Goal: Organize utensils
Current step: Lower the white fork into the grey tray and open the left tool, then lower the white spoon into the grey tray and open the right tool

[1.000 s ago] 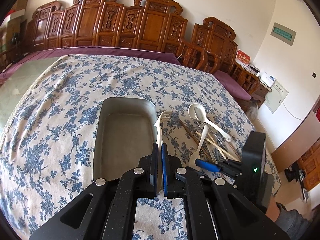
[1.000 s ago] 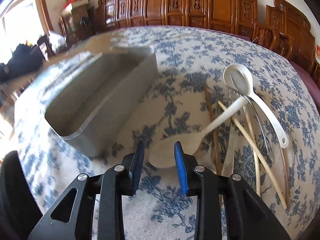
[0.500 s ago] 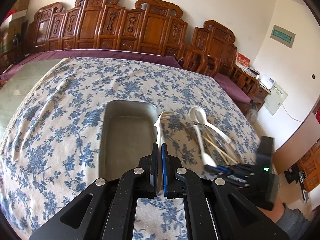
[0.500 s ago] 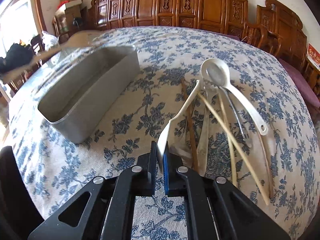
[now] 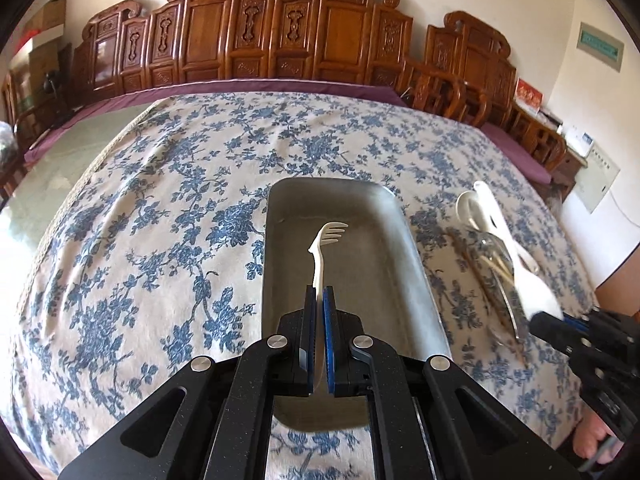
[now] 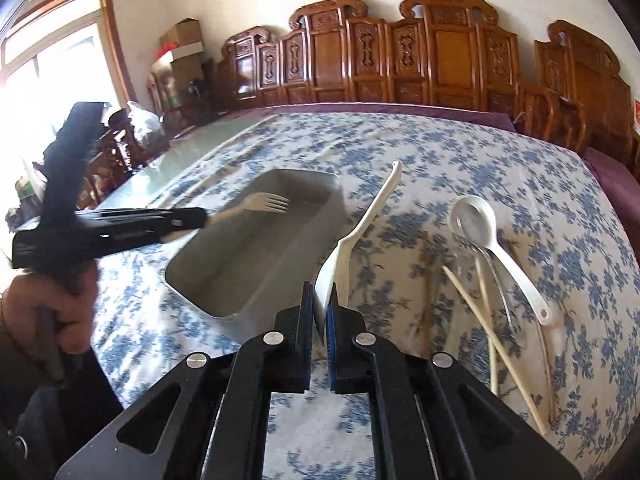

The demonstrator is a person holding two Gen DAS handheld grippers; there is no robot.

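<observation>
Through the left wrist camera, the left gripper [image 5: 319,300] has its two pads pinched on the handle of a white plastic fork [image 5: 325,250]. The fork sticks out ahead of the fingers, tines forward, hanging above the floor of the grey metal tray [image 5: 394,236], which lies directly under and ahead of this gripper on the blue-flowered tablecloth [image 5: 160,220]. Off to its right, blurred, the right gripper [image 5: 560,326] grips a white spoon [image 5: 516,256] over a heap of other utensils; I cannot make those out clearly.

Through the right wrist camera, the right gripper [image 6: 319,308] is clamped on the bowl end of the white spoon [image 6: 362,236], whose handle slants up and away from the fingers. To its right on the cloth lie a white ladle spoon [image 6: 486,240] and pale chopsticks [image 6: 490,332], overlapping. To its left sits the tray [image 6: 256,304], with the left gripper [image 6: 192,220] holding the fork [image 6: 262,204] over it.
</observation>
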